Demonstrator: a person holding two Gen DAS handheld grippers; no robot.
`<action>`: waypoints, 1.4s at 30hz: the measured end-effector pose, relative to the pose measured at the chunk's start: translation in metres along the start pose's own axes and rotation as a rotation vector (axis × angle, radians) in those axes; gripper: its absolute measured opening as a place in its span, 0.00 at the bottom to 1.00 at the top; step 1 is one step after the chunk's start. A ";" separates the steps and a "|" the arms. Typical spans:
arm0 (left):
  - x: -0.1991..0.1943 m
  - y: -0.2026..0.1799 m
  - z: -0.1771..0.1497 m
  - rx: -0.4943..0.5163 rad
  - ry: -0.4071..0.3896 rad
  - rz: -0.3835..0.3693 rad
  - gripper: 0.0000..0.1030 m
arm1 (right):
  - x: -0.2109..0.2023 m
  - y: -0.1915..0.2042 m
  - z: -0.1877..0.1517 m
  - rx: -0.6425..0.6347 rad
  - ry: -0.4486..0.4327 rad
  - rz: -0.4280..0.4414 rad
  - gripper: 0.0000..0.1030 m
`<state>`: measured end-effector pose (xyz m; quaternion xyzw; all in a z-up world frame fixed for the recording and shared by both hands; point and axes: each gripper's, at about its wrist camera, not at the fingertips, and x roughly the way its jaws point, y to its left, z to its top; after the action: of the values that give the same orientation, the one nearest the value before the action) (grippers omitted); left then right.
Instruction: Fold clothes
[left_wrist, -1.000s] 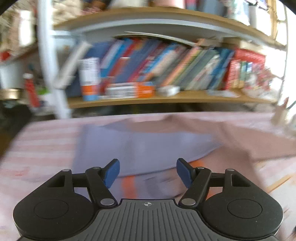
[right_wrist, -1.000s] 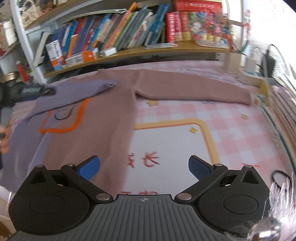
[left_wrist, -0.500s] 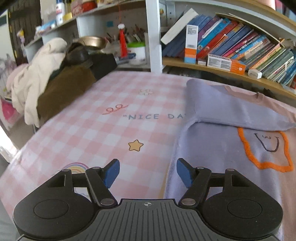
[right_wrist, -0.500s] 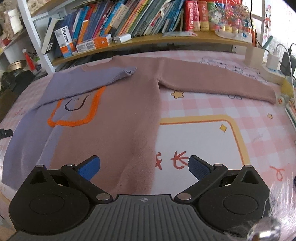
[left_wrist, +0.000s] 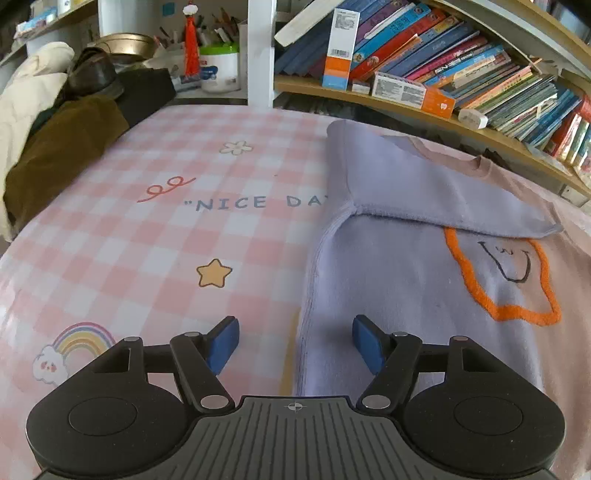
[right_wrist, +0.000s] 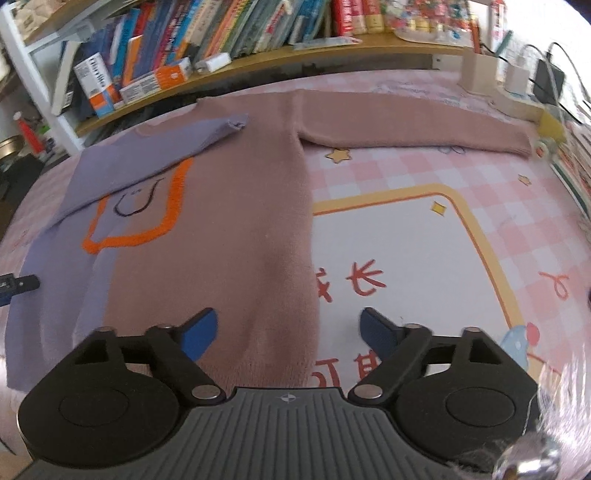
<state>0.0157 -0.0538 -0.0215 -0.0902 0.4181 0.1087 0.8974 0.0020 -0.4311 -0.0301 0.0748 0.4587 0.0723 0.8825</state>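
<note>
now, both tools spread wide over the sweater, holding nothing.
left gripper (left_wrist: 294, 341) hovering with jaws apart astride the lilac side edge of the sweater (right_wrist: 229, 206), flat on the pink checked cloth (left_wrist: 155, 236); lilac sleeve (left_wrist: 436, 188) folded across the chest above the orange outline (right_wrist: 147, 206). right gripper (right_wrist: 288, 332) gaping and empty over the mauve hem, other sleeve (right_wrist: 413, 131) stretched straight out toward the bookshelf (right_wrist: 258, 37) side.

You get bright daylight, glare blowing out the right wrist view's upper right, perhaps a window, fisheye bending at edges, bookshelf (right_wrist: 221, 33) slightly soft, shadows faint
</note>
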 end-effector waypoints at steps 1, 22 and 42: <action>0.001 0.000 0.001 0.004 0.000 -0.010 0.64 | 0.001 -0.001 -0.001 0.011 0.002 -0.009 0.63; -0.001 0.036 0.011 -0.065 -0.011 -0.109 0.04 | 0.005 0.036 -0.002 -0.033 -0.003 0.013 0.18; -0.040 0.034 0.012 0.076 -0.126 -0.105 0.73 | -0.032 0.057 -0.017 0.007 -0.122 -0.088 0.71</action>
<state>-0.0098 -0.0227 0.0139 -0.0709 0.3591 0.0508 0.9292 -0.0338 -0.3806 -0.0032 0.0620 0.4073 0.0273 0.9108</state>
